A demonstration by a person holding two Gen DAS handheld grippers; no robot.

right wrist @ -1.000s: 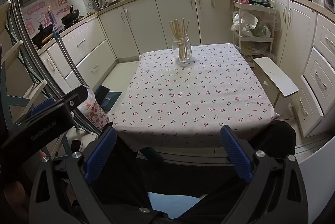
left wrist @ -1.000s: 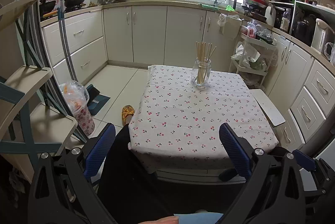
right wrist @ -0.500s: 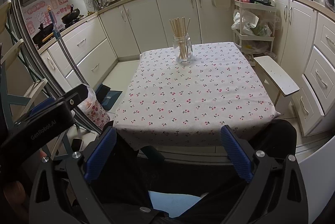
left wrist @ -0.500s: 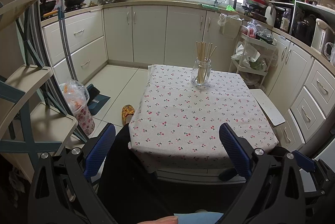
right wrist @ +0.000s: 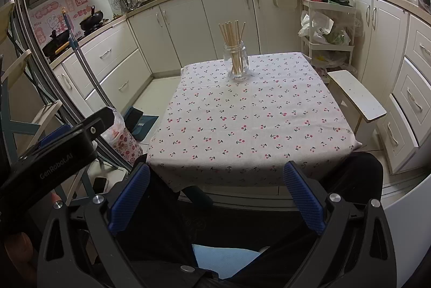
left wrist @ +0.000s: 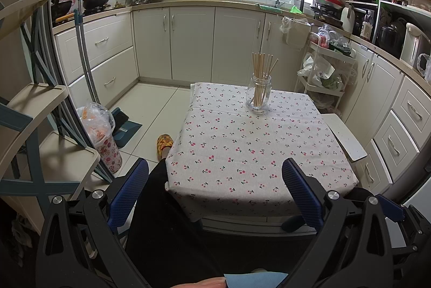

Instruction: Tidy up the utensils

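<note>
Cream kitchen cabinets wrap around a small square surface covered in a cherry-print tablecloth. Near the far edge of that surface stands a clear glass jar, upright, with a bundle of wooden chopsticks standing in it and fanning out above the rim; the right wrist view shows the same jar and chopsticks. A white stool sits just beside the surface on its right side, and a flower-patterned bin lined with a plastic bag stands on the floor to the left, near a mop handle leaning on the drawers.

Both tools hang low at the near edge of the surface, well apart from the jar. The left hand-held gripper has its blue-padded fingers spread wide with nothing between them. The right hand-held gripper is likewise spread wide and holds nothing, its fingers framing the tablecloth's near hem
</note>
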